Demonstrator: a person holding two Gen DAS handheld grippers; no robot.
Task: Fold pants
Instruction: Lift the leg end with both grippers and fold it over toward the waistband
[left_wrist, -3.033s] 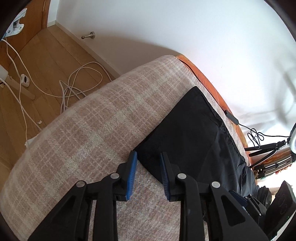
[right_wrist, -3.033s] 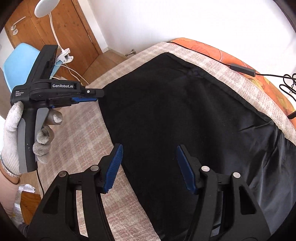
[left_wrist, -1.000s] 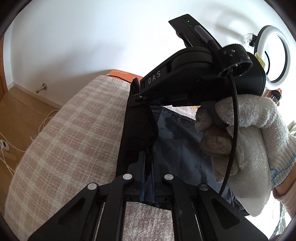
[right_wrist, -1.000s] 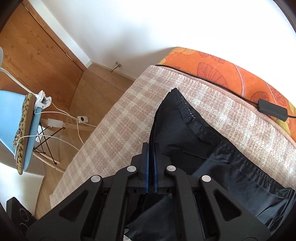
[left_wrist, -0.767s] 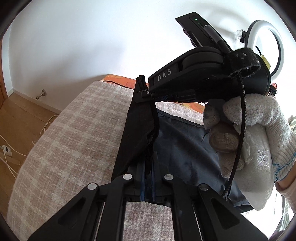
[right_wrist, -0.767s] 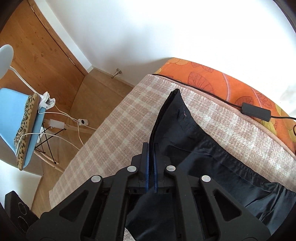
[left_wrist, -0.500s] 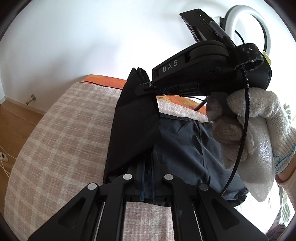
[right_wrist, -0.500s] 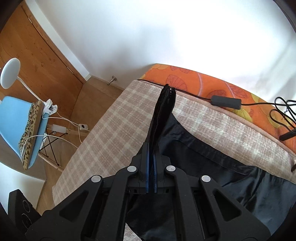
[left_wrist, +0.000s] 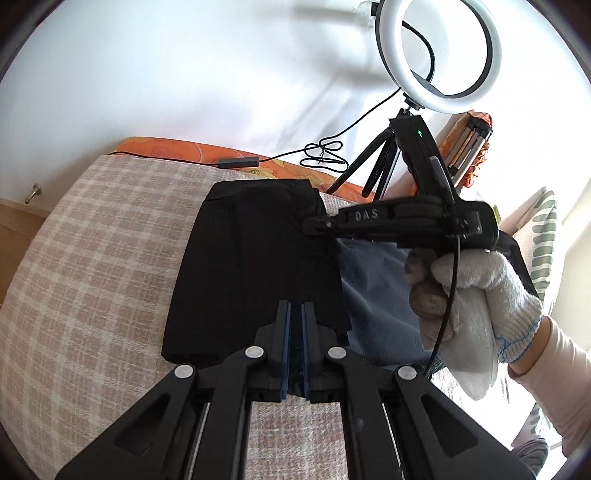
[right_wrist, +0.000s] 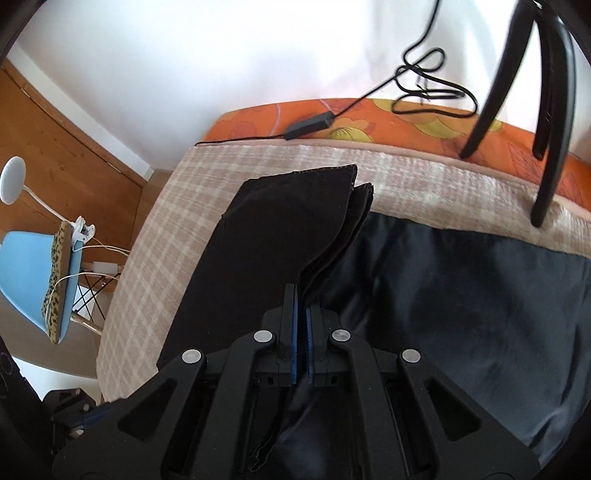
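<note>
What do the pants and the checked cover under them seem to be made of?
The pants: thin woven fabric, black, matte outside with a faintly shiny bluish inner face; they drape limply. The checked cover: probably brushed wool or fleece, with a fuzzy nap and soft pink-cream plaid.

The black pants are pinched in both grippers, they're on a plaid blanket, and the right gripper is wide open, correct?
Not quite. The right gripper is shut on the black pants, as the right wrist view shows. The rest holds: the left gripper is clamped on them too, over the plaid blanket.
</note>
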